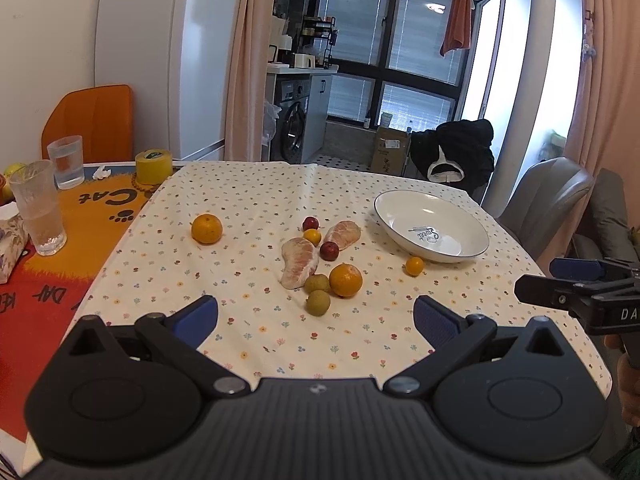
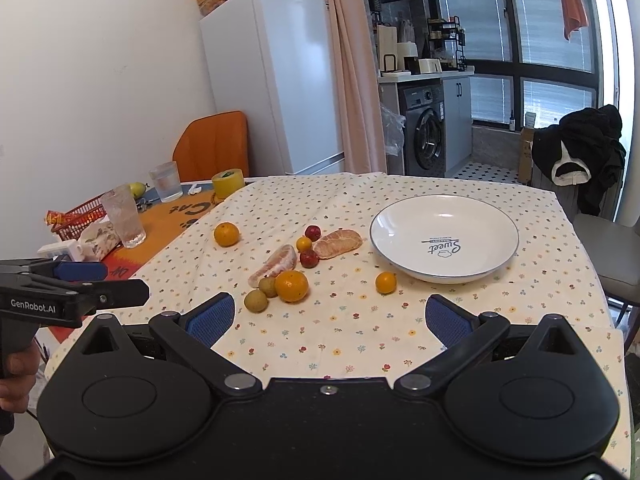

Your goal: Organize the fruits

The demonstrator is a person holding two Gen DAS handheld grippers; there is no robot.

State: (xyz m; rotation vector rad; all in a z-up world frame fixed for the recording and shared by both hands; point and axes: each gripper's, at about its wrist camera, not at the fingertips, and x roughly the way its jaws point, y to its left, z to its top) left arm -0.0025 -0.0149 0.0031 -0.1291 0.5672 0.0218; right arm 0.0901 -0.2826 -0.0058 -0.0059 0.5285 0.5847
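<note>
table [image 2: 540, 300], floral cloth [image 2: 340, 332], plate [image 2: 400, 256], fruit [image 2: 291, 286]

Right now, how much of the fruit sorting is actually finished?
Nothing looks done yet: the white plate holds no fruit. Nothing is in hand either; the left gripper and right gripper are both open above the cloth. Everything is left: the oranges, peeled pomelo pieces, red fruits and small green fruits lie on the tablecloth.

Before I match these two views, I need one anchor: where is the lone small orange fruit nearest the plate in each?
Left wrist view: small orange fruit, right of centre, just below the plate.
Right wrist view: same fruit, centre, below the plate's left edge.
Shared landmark: the plate.
</note>
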